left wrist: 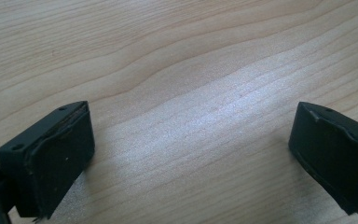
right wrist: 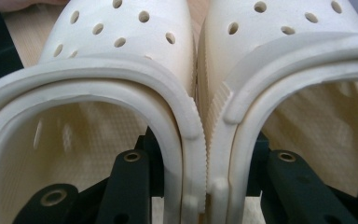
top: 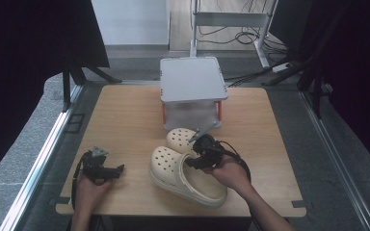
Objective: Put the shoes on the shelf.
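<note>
Two cream perforated clogs lie side by side on the wooden table [top: 125,120], the near clog [top: 188,180] and the far clog [top: 179,138]. My right gripper [top: 203,153] reaches into their openings from the heel side. In the right gripper view one black jaw sits inside the left clog [right wrist: 116,42] and the other inside the right clog [right wrist: 284,28], and my right gripper [right wrist: 205,158] pinches their inner walls together. My left gripper [top: 102,168] rests near the table's front left, apart from the shoes. Its jaws stand wide over bare wood, left gripper [left wrist: 191,154] open with nothing between the pads [left wrist: 56,158].
A grey-topped stand with orange posts [top: 192,79] occupies the back middle of the table, just beyond the far clog. Behind it a metal frame [top: 231,19] and cables lie on the floor. Dark curtains flank both sides.
</note>
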A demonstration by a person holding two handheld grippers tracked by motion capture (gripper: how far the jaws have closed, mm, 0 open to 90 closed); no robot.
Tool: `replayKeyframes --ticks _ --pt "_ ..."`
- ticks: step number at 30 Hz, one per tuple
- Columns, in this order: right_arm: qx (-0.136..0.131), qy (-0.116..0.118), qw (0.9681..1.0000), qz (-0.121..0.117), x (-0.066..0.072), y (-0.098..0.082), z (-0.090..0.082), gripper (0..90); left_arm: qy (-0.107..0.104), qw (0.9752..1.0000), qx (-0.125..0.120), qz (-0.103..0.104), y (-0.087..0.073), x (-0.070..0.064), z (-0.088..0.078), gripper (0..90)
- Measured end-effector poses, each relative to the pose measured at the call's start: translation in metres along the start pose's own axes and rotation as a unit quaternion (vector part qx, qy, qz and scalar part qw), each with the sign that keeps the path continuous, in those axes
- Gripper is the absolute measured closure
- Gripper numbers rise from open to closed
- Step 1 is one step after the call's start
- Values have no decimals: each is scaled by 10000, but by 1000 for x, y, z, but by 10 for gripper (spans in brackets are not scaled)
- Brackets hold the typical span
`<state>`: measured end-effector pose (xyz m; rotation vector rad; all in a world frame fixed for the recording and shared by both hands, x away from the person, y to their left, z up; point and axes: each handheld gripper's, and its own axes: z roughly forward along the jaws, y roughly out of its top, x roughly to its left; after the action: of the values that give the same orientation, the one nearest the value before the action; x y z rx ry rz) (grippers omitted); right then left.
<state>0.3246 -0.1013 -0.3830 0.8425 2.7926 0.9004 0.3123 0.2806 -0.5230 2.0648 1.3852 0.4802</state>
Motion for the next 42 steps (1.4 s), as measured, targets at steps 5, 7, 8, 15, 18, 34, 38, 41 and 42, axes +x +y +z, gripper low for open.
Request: replayKeyframes --ticks 5,7,8,15,18,34,38,41,42 --pt "-61 -81 9999 47 -5 4 -16 643 -1 10000 -2 0 0 0 0 2" --pt "-70 -111 9999 82 -6 6 -23 642 1 10000 -3 -1 0 0 0 2" --pt "-90 -113 9999 76 -7 6 -26 642 1 10000 -4 -2 0 0 0 2" --pt "-224 -212 9992 272 -13 14 -48 643 6 10000 -12 12 0 0 0 2" --pt "-274 -294 9984 397 -18 21 -60 643 0 10000 -6 12 0 0 0 2" --pt "-540 -892 9915 780 -42 63 -94 644 0 10000 -3 12 0 0 0 2" --pt "-577 -1072 9885 902 -52 75 -96 645 -14 10000 7 12 0 0 0 2" --pt "-601 -1162 9865 985 -59 82 -96 645 -14 10000 -3 0 0 0 0 2" --pt "-600 -1210 9855 1027 -62 86 -95 645 -14 10000 -3 -1 0 0 0 2"
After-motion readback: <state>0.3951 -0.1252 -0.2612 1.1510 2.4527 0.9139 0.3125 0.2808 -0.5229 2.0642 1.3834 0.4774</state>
